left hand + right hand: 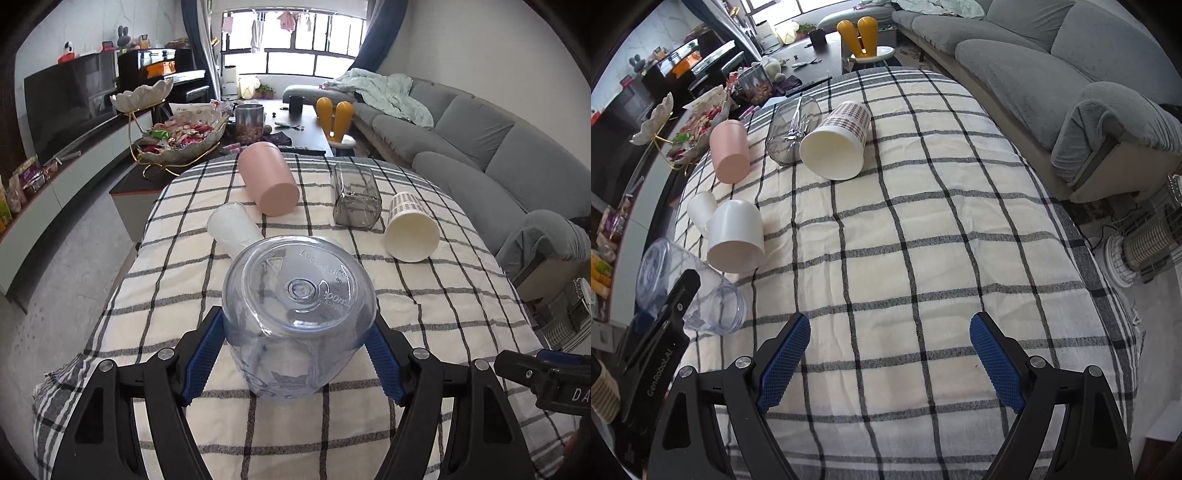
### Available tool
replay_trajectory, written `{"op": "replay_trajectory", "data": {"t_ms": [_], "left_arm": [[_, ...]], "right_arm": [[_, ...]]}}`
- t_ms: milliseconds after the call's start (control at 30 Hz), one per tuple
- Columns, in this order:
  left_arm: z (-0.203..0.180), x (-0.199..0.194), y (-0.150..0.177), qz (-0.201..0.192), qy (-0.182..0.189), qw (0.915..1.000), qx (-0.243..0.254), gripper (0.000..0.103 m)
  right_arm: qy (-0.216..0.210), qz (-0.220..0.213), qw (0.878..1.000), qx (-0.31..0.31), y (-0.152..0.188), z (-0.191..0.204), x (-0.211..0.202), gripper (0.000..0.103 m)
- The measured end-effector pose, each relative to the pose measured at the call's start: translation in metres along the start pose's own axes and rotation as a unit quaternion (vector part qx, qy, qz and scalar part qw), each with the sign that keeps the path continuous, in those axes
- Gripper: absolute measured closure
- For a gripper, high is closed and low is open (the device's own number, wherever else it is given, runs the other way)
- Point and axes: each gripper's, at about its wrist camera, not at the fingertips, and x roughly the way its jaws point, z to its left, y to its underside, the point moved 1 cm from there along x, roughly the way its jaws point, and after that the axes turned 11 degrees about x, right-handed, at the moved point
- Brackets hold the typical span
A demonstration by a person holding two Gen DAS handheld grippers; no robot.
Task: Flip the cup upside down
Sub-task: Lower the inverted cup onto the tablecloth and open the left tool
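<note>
My left gripper (pixel 297 334) is shut on a clear bluish plastic cup (pixel 299 295), its blue pads pressed on both sides. The cup is tilted, its base facing the camera and its mouth down toward the checked tablecloth (pixel 424 325). In the right wrist view the same cup (pixel 713 306) leans on the cloth at the left, held by the left gripper's black fingers (pixel 677 295). My right gripper (pixel 890 334) is open and empty above bare cloth.
Other cups lie on their sides: a pink one (pixel 267 177), a smoky clear one (pixel 354 195), a plaid paper one (pixel 410 229), a frosted one (pixel 234 227), a white one (pixel 737 238). A grey sofa (pixel 480 136) stands right, a snack-laden table (pixel 184 136) behind.
</note>
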Motion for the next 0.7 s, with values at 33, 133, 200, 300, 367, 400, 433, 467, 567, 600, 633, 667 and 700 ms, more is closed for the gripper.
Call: {"op": "replay_trajectory", "data": {"t_ms": [33, 133, 200, 300, 367, 400, 433, 467, 567, 600, 633, 667, 700], "left_arm": [[0.000, 0.000, 0.001, 0.000, -0.001, 1.0000, 0.001, 0.030], [0.001, 0.000, 0.002, 0.008, -0.007, 0.9999, -0.001, 0.029], [0.002, 0.000, 0.004, 0.010, -0.006, 0.9999, -0.003, 0.027], [-0.001, -0.001, 0.005, 0.011, -0.006, 0.9999, 0.004, 0.025], [-0.002, -0.003, 0.006, 0.010, -0.004, 0.9999, 0.007, 0.022], [-0.003, -0.005, 0.006, 0.010, -0.005, 0.9999, 0.007, 0.022], [-0.003, -0.006, 0.006, 0.010, -0.007, 0.9999, 0.007, 0.022], [-0.003, -0.007, 0.006, 0.010, -0.008, 0.9999, 0.007, 0.021], [-0.003, -0.017, 0.006, 0.012, -0.014, 0.9998, 0.005, 0.021], [-0.003, -0.021, 0.005, 0.010, -0.015, 0.9998, 0.004, 0.021], [-0.003, -0.026, 0.005, 0.009, -0.018, 0.9998, 0.005, 0.021], [-0.003, -0.032, 0.004, 0.007, -0.024, 0.9997, 0.007, 0.021], [-0.002, -0.037, 0.005, 0.005, -0.026, 0.9996, 0.008, 0.021]], "right_arm": [[0.000, 0.000, 1.000, -0.001, 0.001, 0.000, 0.000, 0.015], [-0.001, 0.001, 1.000, -0.002, 0.002, 0.002, 0.000, 0.014], [-0.002, 0.001, 1.000, -0.003, 0.003, 0.002, 0.000, 0.015], [-0.001, -0.004, 1.000, -0.007, 0.004, 0.003, -0.001, 0.015], [-0.001, -0.009, 1.000, -0.008, 0.004, 0.003, -0.003, 0.015], [0.000, -0.012, 1.000, -0.009, 0.004, 0.003, -0.004, 0.015], [-0.001, -0.015, 1.000, -0.010, 0.005, 0.003, -0.006, 0.015], [-0.001, -0.021, 1.000, -0.010, 0.004, 0.003, -0.008, 0.015], [-0.002, -0.050, 0.999, -0.016, 0.004, 0.004, -0.021, 0.014], [-0.005, -0.060, 0.998, -0.018, 0.004, 0.004, -0.026, 0.015], [-0.009, -0.074, 0.997, -0.021, 0.004, 0.005, -0.032, 0.015], [-0.012, -0.091, 0.995, -0.026, 0.005, 0.007, -0.040, 0.015], [-0.015, -0.105, 0.994, -0.031, 0.005, 0.008, -0.046, 0.015]]}}
